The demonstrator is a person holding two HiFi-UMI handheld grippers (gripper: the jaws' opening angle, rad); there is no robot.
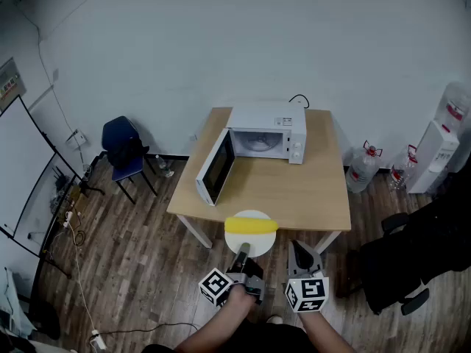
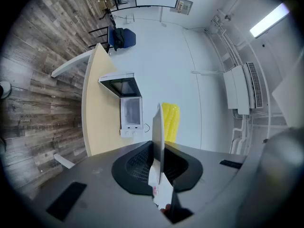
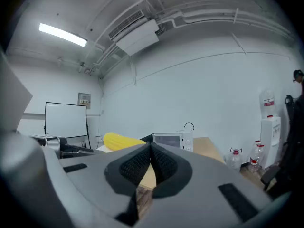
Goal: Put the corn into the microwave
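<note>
the left gripper (image 1: pixel 241 258), low centre in the head view, pinched the rim of a white plate (image 1: pixel 250 244) carrying the corn (image 1: pixel 251 226). the right gripper (image 1: pixel 300 255) beside it was pressed together, empty. the microwave (image 1: pixel 266 132) stood open above, on the table (image 1: pixel 294 190).

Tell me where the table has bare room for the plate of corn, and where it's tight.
Bare: the wide tabletop in front of the microwave, from its open door across to the right edge and down to the near edge. Tight: the back, filled by the microwave, and the left side, where the door stands out over the wood.
</note>
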